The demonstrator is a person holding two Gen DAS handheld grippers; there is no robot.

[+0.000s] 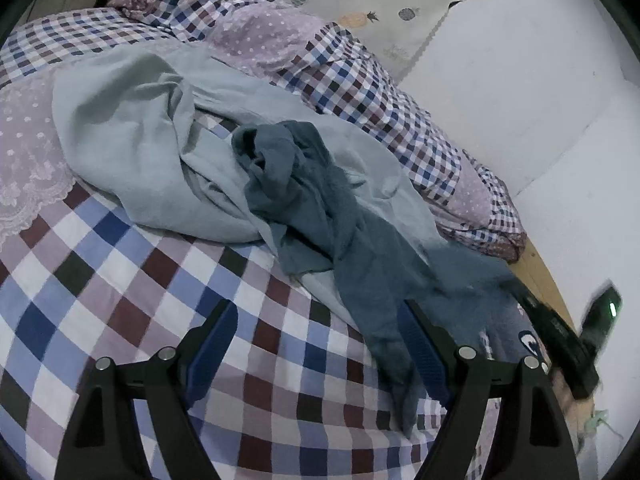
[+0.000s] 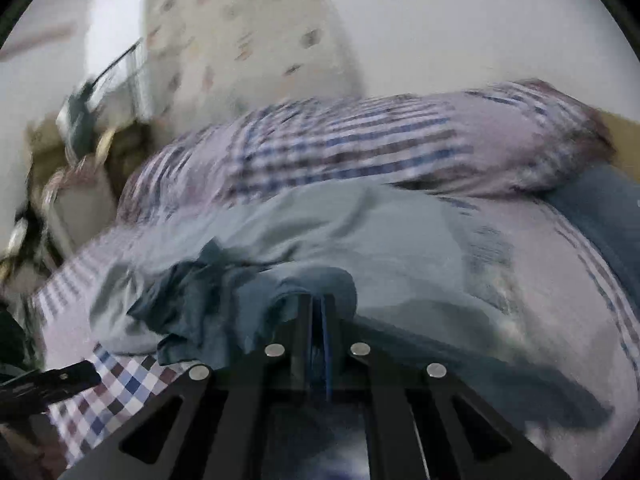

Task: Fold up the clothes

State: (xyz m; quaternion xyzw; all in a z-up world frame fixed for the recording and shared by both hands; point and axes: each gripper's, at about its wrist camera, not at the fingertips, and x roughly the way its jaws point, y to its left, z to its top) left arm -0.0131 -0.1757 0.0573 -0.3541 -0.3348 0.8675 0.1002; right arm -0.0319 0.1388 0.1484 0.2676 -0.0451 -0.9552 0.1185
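Gripping dark garment (image 2: 192, 304), R gripper (image 2: 319, 312).

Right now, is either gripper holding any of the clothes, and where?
The right gripper is shut on the dark blue garment, pinching a bunched edge. The left gripper is open, holding nothing.

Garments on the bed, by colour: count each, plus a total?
Light grey-blue garment: 1, crumpled on the checkered bedding
Dark blue garment: 1, lying across the light one; right gripper is shut on a fold of it
Total: 2
Left gripper is open, holding nothing.
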